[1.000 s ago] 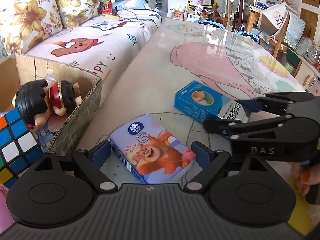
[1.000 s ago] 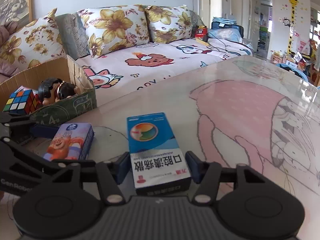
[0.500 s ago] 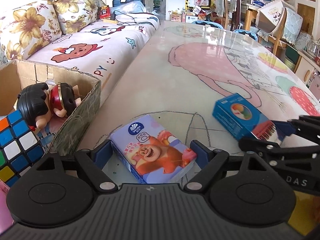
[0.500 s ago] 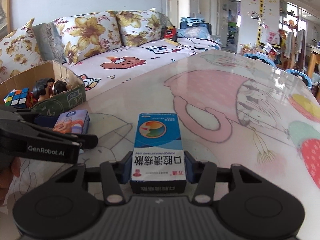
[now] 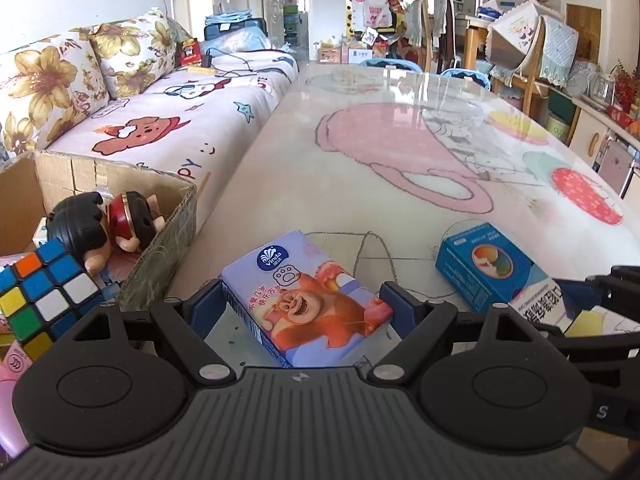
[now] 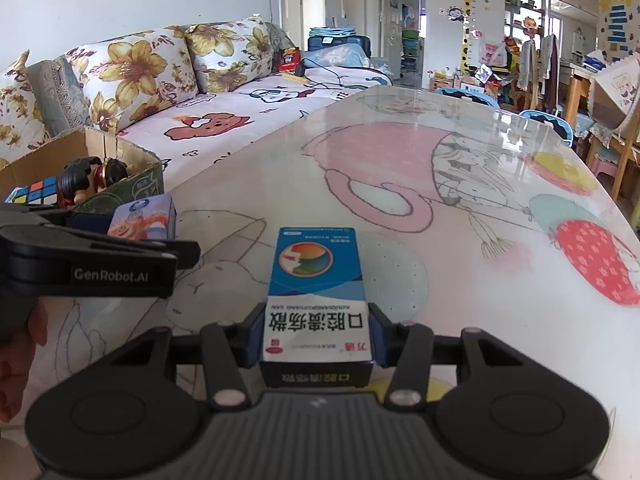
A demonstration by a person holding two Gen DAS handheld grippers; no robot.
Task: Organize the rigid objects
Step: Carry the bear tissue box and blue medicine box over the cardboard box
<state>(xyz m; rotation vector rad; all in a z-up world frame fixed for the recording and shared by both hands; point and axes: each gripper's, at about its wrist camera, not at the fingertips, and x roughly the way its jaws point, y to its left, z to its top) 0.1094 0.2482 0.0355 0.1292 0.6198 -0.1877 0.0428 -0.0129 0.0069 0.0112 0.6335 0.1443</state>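
A purple tissue pack (image 5: 308, 304) with a cartoon bear lies slantwise between the fingers of my left gripper (image 5: 306, 306), which is shut on its two corners. It shows at the left of the right wrist view as the tissue pack (image 6: 146, 218), beside the left gripper's finger (image 6: 120, 264). My right gripper (image 6: 316, 336) is shut on the white end of a blue medicine box (image 6: 316, 276), low over the table. In the left wrist view, the medicine box (image 5: 488, 268) sits at the lower right with a right finger (image 5: 580, 284) on it.
An open cardboard box (image 5: 160, 248) stands at the table's left edge and holds a Rubik's cube (image 5: 44, 292) and a doll figure (image 5: 100, 228). The glossy cartoon-print table (image 5: 360, 120) stretches ahead. A sofa (image 5: 160, 128) runs along its left side. A hand (image 6: 16, 344) grips the left gripper.
The right gripper has carried the medicine box rightward, away from the tissue pack, and its pads have closed snug on it. The left gripper has stayed put with the pack, only rolling slightly.
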